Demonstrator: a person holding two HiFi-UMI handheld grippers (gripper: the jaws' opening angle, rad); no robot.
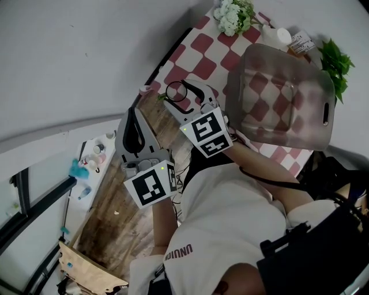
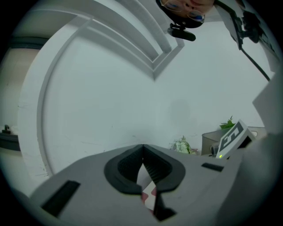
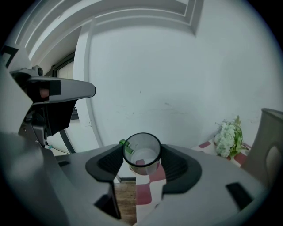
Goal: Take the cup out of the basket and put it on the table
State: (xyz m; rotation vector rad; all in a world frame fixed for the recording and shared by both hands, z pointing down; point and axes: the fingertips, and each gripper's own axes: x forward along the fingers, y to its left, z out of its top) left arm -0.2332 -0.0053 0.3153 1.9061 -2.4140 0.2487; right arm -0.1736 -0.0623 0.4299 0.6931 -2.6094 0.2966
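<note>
We see the right gripper [image 1: 179,94] clamped on the clear cup [image 1: 176,91], one jaw on each side of the cup's wall. In the right gripper view the cup's open mouth faces the camera. A small green piece [image 3: 125,145] sits at about ten o'clock on its rim.

The cup is out of the basket [image 1: 282,98]. In the head view it lies well apart from the basket, toward nine o'clock, above the table [image 1: 169,56] edge. Past the cup, the right gripper view shows both the red-and-white checked cloth [image 1: 202,43] and the wooden floor [image 1: 115,213]. We cannot tell whether the cup's base touches anything.

The left gripper [image 1: 132,115] is near the right one, at about seven o'clock from it in the head view, over the floor. Its jaws are pressed together at the tips and nothing is between them. Only a sliver of the checked cloth shows through the gap lower down.

The basket is grey and translucent and stands on the cloth. The checks show through its wall, and we see nothing else inside. White flowers [image 1: 233,14] lie at eleven o'clock from the basket. A leafy plant [image 1: 335,60] is at its two o'clock. Both gripper views face a plain white wall [image 3: 177,79].
</note>
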